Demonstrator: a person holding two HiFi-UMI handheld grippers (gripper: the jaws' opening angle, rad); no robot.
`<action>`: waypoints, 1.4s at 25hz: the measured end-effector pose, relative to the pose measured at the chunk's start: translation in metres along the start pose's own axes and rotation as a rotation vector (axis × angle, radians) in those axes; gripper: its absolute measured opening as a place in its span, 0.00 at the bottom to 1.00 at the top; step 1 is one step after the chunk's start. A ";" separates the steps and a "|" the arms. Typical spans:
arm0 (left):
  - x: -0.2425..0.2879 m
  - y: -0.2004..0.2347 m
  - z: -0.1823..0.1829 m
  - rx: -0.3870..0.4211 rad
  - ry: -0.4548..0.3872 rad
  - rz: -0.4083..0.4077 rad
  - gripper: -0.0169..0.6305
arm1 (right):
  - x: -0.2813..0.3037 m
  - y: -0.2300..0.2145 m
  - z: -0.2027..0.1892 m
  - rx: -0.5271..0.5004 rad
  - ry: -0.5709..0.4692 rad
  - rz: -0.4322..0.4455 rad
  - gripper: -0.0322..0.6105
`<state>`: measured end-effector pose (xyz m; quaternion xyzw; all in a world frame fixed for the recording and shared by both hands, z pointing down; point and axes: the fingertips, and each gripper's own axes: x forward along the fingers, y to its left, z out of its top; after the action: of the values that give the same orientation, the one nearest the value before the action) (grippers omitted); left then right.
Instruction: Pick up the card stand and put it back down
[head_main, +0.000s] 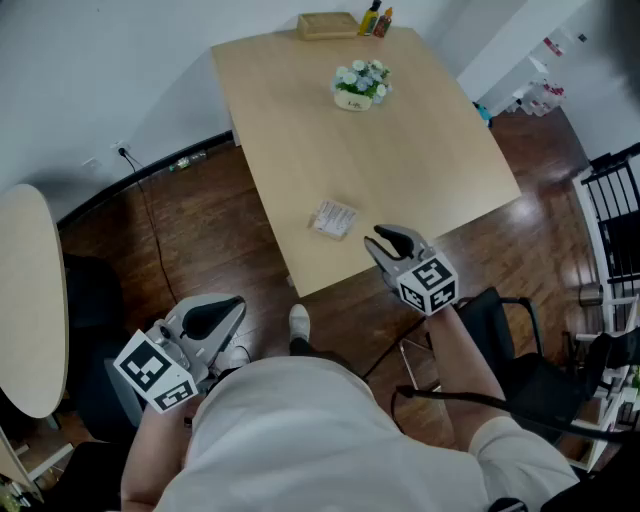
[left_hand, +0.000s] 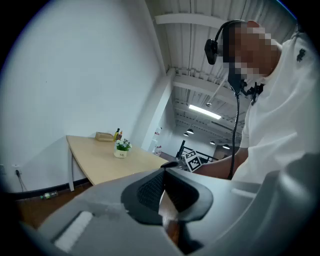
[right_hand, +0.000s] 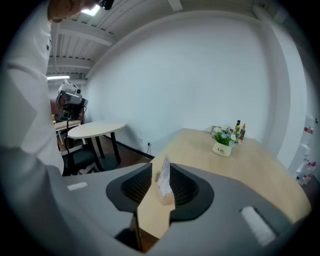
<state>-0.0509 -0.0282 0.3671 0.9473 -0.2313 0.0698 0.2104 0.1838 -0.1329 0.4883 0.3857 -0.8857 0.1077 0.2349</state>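
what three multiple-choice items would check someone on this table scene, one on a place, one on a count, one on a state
1. Where is the card stand?
A. at the far edge of the table
B. on the table close to its near edge, just ahead of the right gripper
C. held up off the table

2. How many bottles stand at the table's far edge?
A. none
B. five
C. two

3. What state is the right gripper in?
A. open, gripping nothing
B. shut on the card stand
C. shut with nothing between its jaws

Answers:
1 B: the head view shows the stand resting on the wood just beyond the gripper's tips.
2 C: a yellow one and a darker, orange-topped one stand side by side.
3 A: the right gripper view shows the jaws apart, the stand framed between them but untouched.
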 end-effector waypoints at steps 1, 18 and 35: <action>0.006 -0.001 0.000 -0.003 -0.001 0.008 0.03 | 0.006 -0.010 -0.003 -0.001 0.006 0.010 0.23; 0.034 0.015 0.002 -0.050 0.008 0.180 0.03 | 0.095 -0.043 -0.035 -0.023 0.087 0.247 0.22; 0.046 0.015 0.001 -0.043 0.024 0.182 0.03 | 0.095 -0.031 -0.035 -0.022 0.062 0.344 0.08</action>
<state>-0.0173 -0.0599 0.3822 0.9168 -0.3153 0.0948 0.2262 0.1619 -0.2014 0.5659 0.2222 -0.9321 0.1485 0.2444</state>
